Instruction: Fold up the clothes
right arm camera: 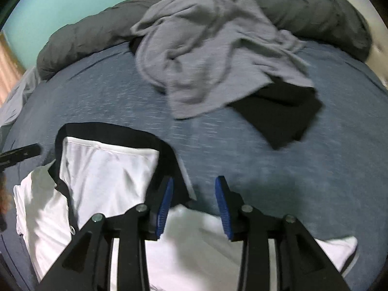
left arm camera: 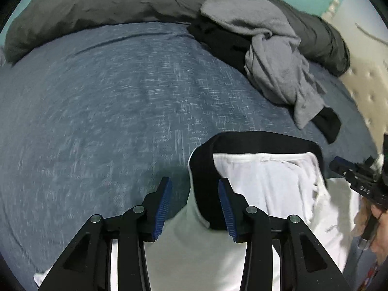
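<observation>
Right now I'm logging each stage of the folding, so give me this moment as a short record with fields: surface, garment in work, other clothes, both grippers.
surface: bed with blue sheet
garment in work: white shirt with black collar, lying on the sheet in front of both grippers
other clothes: grey garment heaped over a black garment, farther back
bedding: dark grey duvet bunched along the far edge
left gripper: jaws open, nothing pinched
right gripper: jaws open, nothing pinched
</observation>
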A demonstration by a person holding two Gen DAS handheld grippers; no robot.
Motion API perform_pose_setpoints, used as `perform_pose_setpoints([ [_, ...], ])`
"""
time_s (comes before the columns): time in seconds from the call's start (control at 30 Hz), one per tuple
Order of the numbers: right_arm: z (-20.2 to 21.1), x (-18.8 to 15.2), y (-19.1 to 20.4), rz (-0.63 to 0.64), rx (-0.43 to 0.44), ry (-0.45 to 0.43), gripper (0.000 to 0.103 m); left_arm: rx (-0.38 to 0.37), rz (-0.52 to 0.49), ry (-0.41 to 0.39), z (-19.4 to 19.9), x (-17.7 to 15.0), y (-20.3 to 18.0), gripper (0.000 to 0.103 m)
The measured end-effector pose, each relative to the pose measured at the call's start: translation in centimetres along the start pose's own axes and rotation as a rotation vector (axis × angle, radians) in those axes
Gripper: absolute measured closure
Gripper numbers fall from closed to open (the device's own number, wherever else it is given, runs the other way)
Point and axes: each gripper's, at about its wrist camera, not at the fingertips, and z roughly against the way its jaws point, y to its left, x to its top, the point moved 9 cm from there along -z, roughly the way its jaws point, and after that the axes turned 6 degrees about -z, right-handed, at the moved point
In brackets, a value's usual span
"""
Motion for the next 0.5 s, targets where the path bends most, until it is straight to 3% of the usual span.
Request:
perform_pose_setpoints([
  [0.33,-3.4,1.3,2.6,0.06,-0.004,0.029,0.067,-0.002,-0.017,-0.016,-2.7,1.4,0.0,0.059],
  [0.37,-3.7,1.3,2.8,0.061,0.006,0.037,0.068,-0.004,-0.016,-0.018,-2.9,1.5,0.0,0.062],
  [0.43,-4.1,1.3,2.8,0.073,-0.002,0.036,0.085,-0.012,-0.019,-0.021,-3.0,1.7,-0.2,0.069],
  [0.5,-4.3,1.3,2.7,0.082,-0.009,0.033,0.092,-0.01,-0.034,-0.028,-3.0,2.0,-0.6,0.087],
])
